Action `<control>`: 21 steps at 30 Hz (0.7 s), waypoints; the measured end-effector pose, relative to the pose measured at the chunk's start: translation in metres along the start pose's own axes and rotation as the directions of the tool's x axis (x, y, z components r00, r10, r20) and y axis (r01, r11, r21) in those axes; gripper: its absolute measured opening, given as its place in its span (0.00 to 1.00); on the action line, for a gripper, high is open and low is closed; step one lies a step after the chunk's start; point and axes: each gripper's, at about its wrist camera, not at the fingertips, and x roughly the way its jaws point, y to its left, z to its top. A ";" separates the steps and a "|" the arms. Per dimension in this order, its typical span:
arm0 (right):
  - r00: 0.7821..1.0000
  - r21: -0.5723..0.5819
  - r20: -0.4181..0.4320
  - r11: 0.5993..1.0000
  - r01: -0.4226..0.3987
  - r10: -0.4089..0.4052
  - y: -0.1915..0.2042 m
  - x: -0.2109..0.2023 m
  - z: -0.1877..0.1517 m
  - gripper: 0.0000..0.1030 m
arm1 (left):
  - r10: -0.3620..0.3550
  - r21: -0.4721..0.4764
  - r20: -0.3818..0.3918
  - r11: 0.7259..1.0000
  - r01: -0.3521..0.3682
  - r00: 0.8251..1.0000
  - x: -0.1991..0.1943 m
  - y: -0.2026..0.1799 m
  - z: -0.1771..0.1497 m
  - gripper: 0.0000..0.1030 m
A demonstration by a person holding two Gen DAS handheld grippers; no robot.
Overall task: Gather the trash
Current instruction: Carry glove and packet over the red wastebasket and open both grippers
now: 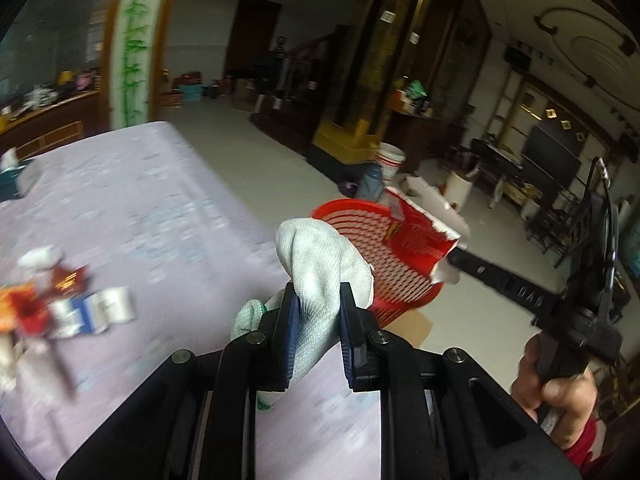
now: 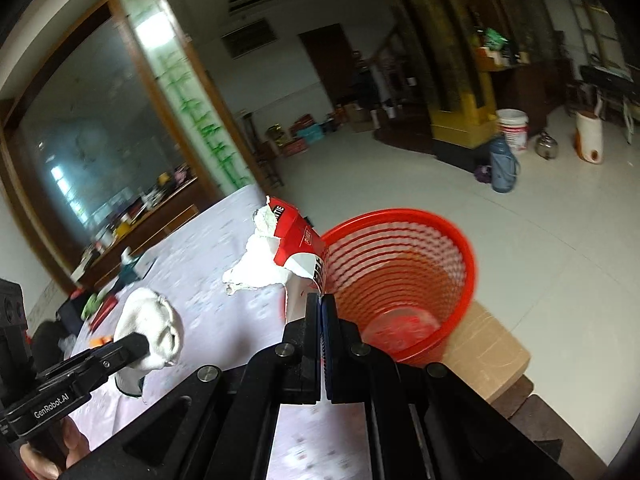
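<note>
Between my left tongs (image 1: 318,308) sits a pinched white glove (image 1: 320,264); my right tongs (image 2: 321,308) clamp torn red packaging (image 2: 298,240) beside the red basket (image 2: 460,240). Carrying step: next, I judge, swing both over the rim and release.

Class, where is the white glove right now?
The white glove is pinched in the left gripper above the table edge, just left of the red basket.

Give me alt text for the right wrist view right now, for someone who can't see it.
The right tongs, closed on a torn red-and-white carton, hold it beside the rim of a red mesh wastebasket standing just off the table edge. At lower left, the left tongs grip a white cloth glove above the table.
</note>
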 end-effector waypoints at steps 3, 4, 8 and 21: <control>1.000 0.034 0.000 0.999 0.014 -0.014 -0.017 0.005 0.009 0.01 | -0.021 0.016 -0.018 1.000 0.021 1.000 0.027 -0.016 0.015 0.17; 1.000 0.043 -0.001 0.999 0.016 -0.016 -0.020 0.007 0.012 0.01 | -0.021 0.023 -0.022 0.999 0.022 1.000 0.038 -0.022 0.021 0.17; 0.998 0.052 -0.012 0.997 0.055 -0.054 -0.032 0.022 0.024 0.02 | -0.011 0.043 -0.032 0.999 0.013 0.999 0.075 -0.041 0.036 0.36; 1.000 0.014 -0.014 1.000 -0.010 0.010 -0.026 0.005 0.006 0.15 | 0.056 0.032 0.014 0.998 -0.056 0.998 0.013 -0.017 0.004 0.69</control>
